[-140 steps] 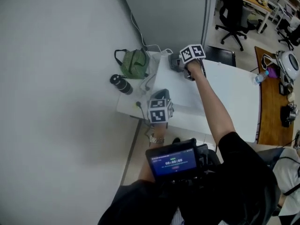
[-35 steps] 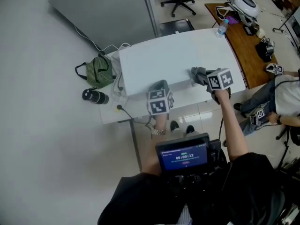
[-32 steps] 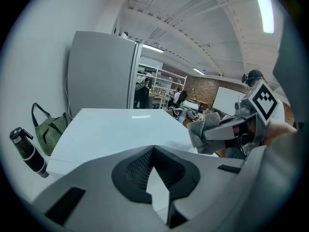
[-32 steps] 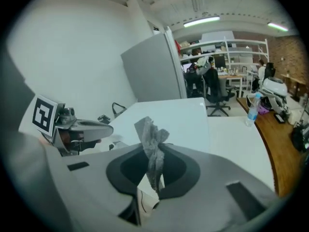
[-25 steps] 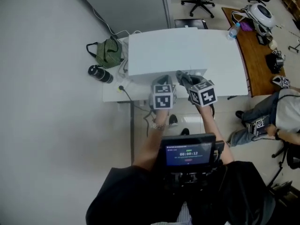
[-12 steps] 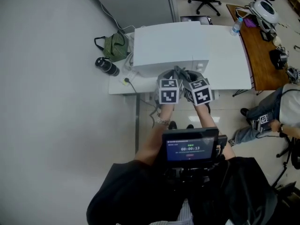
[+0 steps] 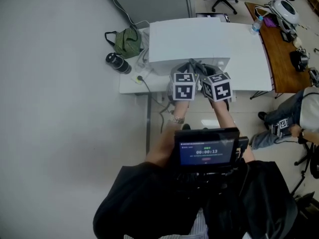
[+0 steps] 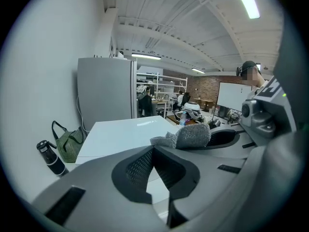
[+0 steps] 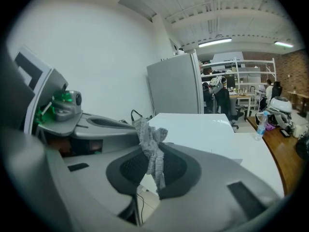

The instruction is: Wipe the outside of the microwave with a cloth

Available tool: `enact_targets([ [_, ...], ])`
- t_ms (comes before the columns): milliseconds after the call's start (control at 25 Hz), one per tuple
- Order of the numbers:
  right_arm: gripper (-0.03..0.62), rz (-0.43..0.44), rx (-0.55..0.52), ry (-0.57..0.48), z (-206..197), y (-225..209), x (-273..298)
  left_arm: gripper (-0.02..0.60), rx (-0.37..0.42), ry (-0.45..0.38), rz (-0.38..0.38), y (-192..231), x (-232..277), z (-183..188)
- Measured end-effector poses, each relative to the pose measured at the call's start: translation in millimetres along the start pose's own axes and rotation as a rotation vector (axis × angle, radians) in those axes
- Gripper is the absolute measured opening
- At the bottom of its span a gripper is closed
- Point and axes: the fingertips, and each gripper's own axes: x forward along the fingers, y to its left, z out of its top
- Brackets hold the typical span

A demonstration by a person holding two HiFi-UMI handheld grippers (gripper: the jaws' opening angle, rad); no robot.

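Note:
The white microwave (image 7: 189,36) stands on a white table (image 7: 249,68) against the wall. Both grippers hang side by side at its front edge. My right gripper (image 7: 210,76) is shut on a grey cloth (image 7: 198,67), which sticks up crumpled between its pads (image 9: 153,153). In the left gripper view the cloth (image 8: 187,135) shows just right of my left gripper (image 8: 154,151), whose jaws are shut with nothing between them. The microwave's flat top (image 8: 123,132) lies just ahead of both.
A green bag (image 7: 127,40) and a black bottle (image 7: 117,62) sit left of the microwave, with a cable (image 7: 144,83) trailing off the table. A water bottle (image 7: 256,25) stands at the table's far right. A wooden desk (image 7: 281,44) and a seated person (image 7: 299,126) are to the right.
My right gripper has carried the cloth leftward along the microwave's front, from its right corner to beside the left gripper. The left gripper has stayed at the front edge.

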Motion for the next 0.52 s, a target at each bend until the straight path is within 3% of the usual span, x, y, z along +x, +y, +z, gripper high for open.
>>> enact_targets([
  [520,0.052,0.012,0.004,0.003,-1,24,5,-0.003,-0.024,-0.003,-0.025,13,-7,-7],
])
